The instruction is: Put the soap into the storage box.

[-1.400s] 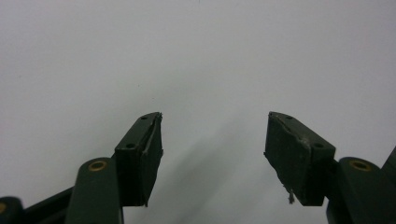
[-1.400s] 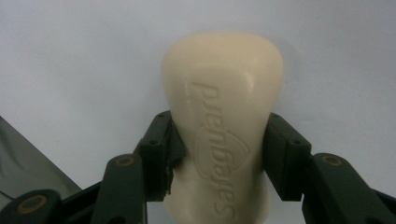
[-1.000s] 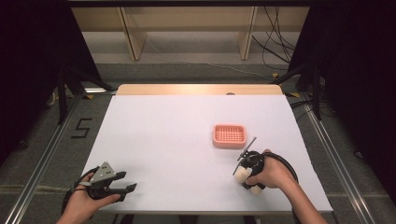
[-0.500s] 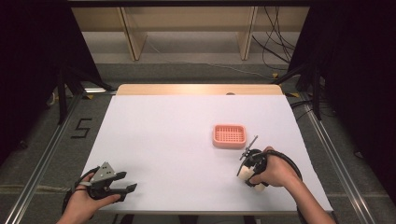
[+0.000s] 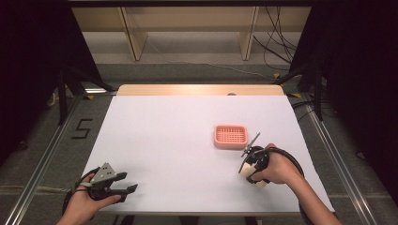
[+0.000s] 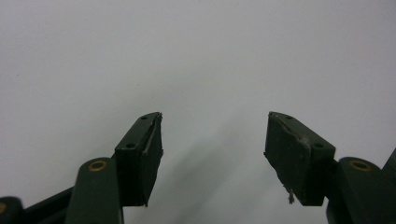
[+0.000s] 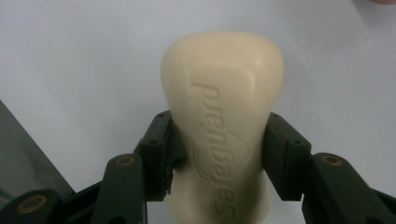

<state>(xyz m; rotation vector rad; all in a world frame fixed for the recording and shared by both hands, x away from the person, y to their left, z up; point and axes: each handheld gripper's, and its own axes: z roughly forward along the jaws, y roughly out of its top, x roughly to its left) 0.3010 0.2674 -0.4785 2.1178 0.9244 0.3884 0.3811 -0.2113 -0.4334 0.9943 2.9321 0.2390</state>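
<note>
Jaws, right gripper: clamped on cream oval soap bar, pads on its two long sides.
Jaws, left gripper: wide apart, nothing btwn.
Soap look: smooth, waxy, rounded end, embossed lettering along face.
Soap loc.: in right gripper, just over white table sheet, near front-right.
Nearby: pink slotted plastic soap dish, just beyond, apart.
</note>
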